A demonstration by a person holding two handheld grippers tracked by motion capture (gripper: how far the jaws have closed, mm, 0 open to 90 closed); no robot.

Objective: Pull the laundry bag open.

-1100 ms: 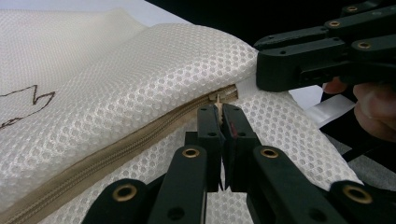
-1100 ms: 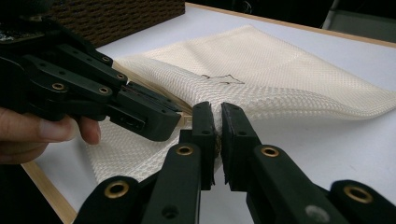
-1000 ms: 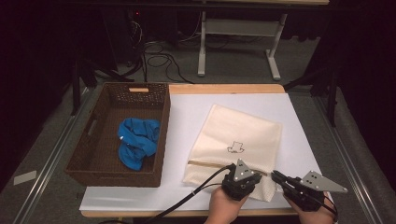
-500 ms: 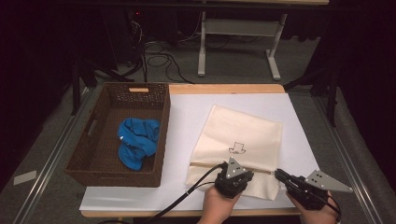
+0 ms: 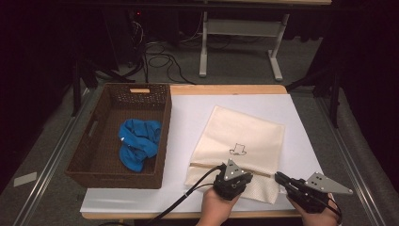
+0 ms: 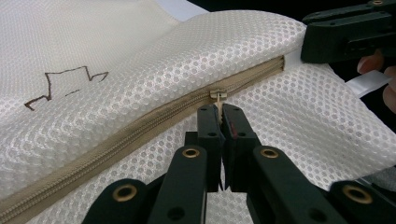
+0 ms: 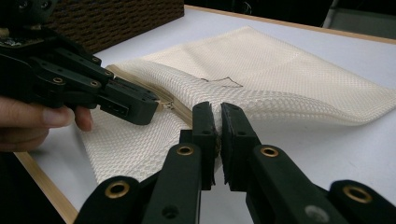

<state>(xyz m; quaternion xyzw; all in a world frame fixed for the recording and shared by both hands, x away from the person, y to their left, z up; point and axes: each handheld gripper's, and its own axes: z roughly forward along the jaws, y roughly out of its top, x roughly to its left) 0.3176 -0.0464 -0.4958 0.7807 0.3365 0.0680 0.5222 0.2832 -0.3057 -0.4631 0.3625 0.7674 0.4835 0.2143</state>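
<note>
A cream mesh zip bag (image 5: 240, 136) with a small drawn outline lies on the white table top (image 5: 188, 122). My left gripper (image 5: 229, 176) sits at the bag's near edge. In the left gripper view, the left gripper (image 6: 219, 112) is shut on the small zipper pull (image 6: 217, 95) of the tan zipper (image 6: 140, 133). My right gripper (image 5: 278, 177) is at the bag's near right corner. In its own view, the right gripper (image 7: 215, 114) is shut on the mesh bag's (image 7: 261, 60) edge by the zipper's end. The bag's edge is lifted between the two grippers.
A brown wicker basket (image 5: 117, 175) stands at the left of the table with a crumpled blue cloth (image 5: 139, 143) inside. The table's wooden front edge (image 7: 46, 186) runs close under both hands. Cables and a white stand lie on the floor beyond the table.
My left gripper has slid a little to the left along the zipper line. The right gripper has stayed where it was.
</note>
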